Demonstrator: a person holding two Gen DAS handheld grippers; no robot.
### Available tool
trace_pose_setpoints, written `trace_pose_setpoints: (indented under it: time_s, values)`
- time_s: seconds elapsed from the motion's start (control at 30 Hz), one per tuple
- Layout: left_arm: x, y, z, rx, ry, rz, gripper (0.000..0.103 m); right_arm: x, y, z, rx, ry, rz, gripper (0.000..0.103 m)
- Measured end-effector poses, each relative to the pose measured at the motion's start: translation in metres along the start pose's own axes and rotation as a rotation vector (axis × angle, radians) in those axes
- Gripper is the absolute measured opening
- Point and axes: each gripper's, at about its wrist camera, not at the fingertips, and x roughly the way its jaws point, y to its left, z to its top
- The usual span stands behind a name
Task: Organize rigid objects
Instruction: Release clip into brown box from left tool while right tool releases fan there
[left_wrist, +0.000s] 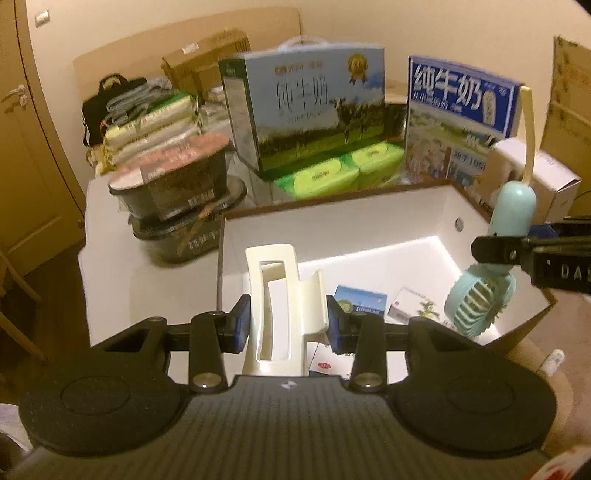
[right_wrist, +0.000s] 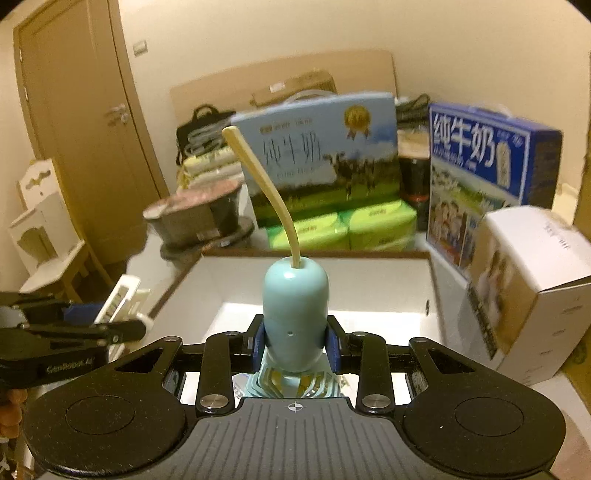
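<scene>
My left gripper is shut on a cream plastic holder and holds it over the near left part of an open white box. My right gripper is shut on the handle of a light blue handheld fan with a cream strap; the fan also shows in the left wrist view, over the box's right side. Small printed cartons lie on the box floor. The left gripper with the holder shows at the left of the right wrist view.
Two stacked instant noodle bowls stand left of the box. Behind it are a pale blue milk carton, a dark blue milk carton, green tissue packs and a white carton at right. A door is far left.
</scene>
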Motion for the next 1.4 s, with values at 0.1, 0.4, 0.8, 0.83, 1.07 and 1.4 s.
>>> trace_pose_setpoints:
  time_s: [0.1, 0.4, 0.8, 0.83, 1.07, 1.4]
  values:
    - [0.016, 0.0, -0.002, 0.012, 0.029, 0.007, 0.037, 0.015, 0.003, -0.006, -0.005, 0.034, -0.001, 0.033]
    - [0.045, 0.0, -0.01, 0.056, 0.093, 0.017, 0.037, 0.042, 0.006, -0.017, -0.029, 0.124, 0.01, 0.033]
    - [0.075, -0.003, -0.014, 0.126, 0.176, 0.048, 0.041, 0.072, 0.004, -0.021, -0.021, 0.24, 0.003, 0.033]
    - [0.075, -0.002, -0.014, 0.123, 0.175, 0.048, 0.043, 0.073, 0.004, -0.021, -0.022, 0.245, 0.0, 0.033]
    - [0.072, 0.004, -0.011, 0.097, 0.159, 0.045, 0.048, 0.083, 0.005, -0.022, -0.018, 0.269, -0.012, 0.033]
    - [0.065, 0.004, -0.014, 0.085, 0.151, 0.036, 0.048, 0.073, 0.003, -0.016, -0.007, 0.197, -0.041, 0.063]
